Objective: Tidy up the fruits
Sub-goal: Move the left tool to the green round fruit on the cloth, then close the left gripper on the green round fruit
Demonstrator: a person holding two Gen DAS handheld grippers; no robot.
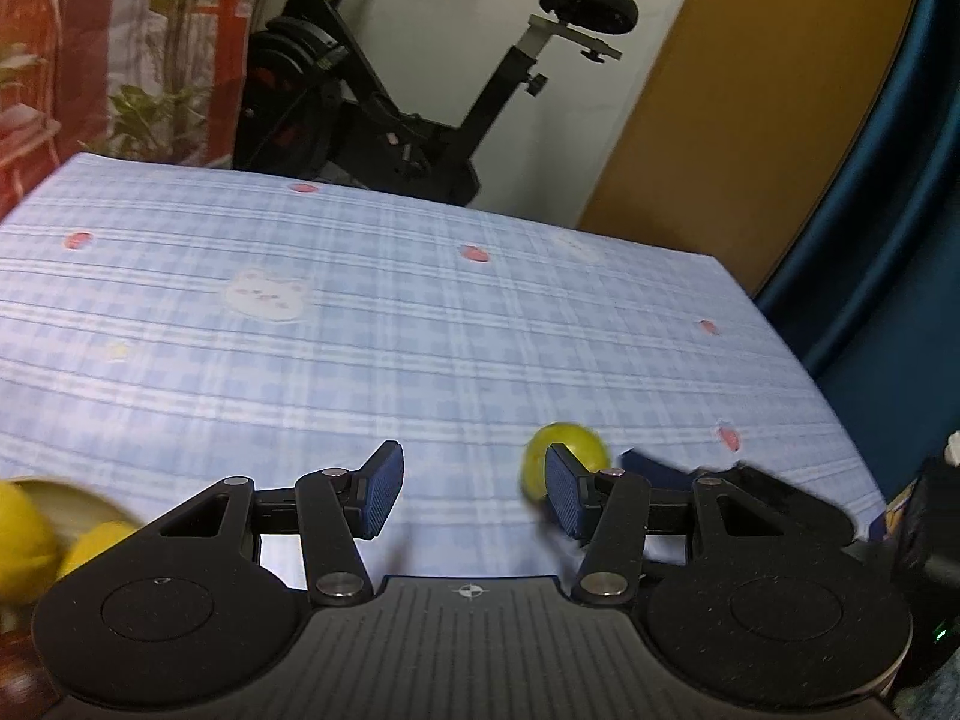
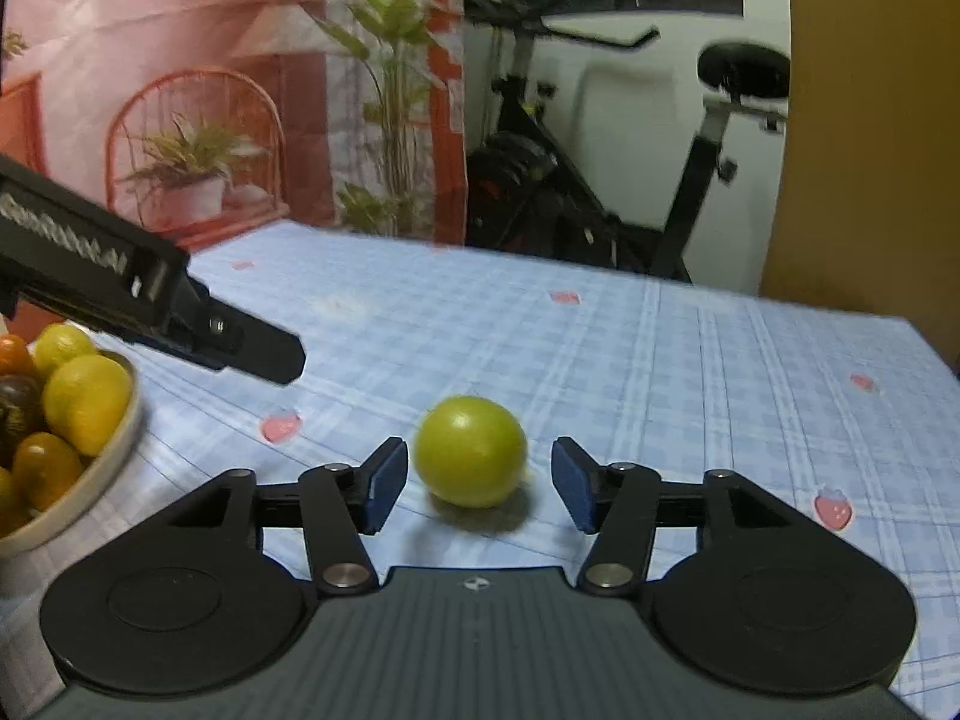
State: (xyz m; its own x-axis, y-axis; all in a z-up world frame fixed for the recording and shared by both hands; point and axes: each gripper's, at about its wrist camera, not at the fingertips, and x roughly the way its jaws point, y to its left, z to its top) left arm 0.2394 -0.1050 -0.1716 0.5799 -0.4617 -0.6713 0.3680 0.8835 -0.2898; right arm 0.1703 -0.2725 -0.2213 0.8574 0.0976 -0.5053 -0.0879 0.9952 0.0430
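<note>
Green fruit (image 2: 471, 450) framed between right gripper (image 2: 474, 483) pads, untouched. Jaws apart, nothing held. Pads to be centred before squeezing. Left gripper (image 1: 471, 492) part-open, empty.

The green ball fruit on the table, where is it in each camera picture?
Left wrist view: the green fruit sits low and right of centre, partly hidden behind the left gripper's right finger.
Right wrist view: the green fruit lies centre, between the right gripper's open fingers, untouched.
Shared landmark: the exercise bike behind the table.
</note>
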